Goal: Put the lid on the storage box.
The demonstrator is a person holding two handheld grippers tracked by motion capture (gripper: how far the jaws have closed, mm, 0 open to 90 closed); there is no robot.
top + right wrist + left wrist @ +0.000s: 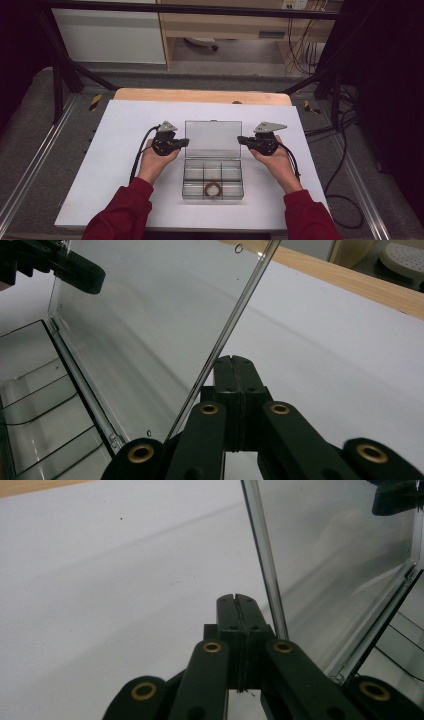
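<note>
Both pairs of jaws are seen pressed fully together, with nothing held. The left gripper (184, 142) is placed just beside the left edge of the raised lid (213, 139), the right gripper (242, 140) just beside its right edge. The clear box (213, 180) lies mid-sheet on the white board (125, 150), lid hinged up at the far side (long axis left-right). A brown ring (213, 189) is noted in a near compartment.

The brown ring (213, 189) in the clear box (213, 195) is too small to identify.
</note>
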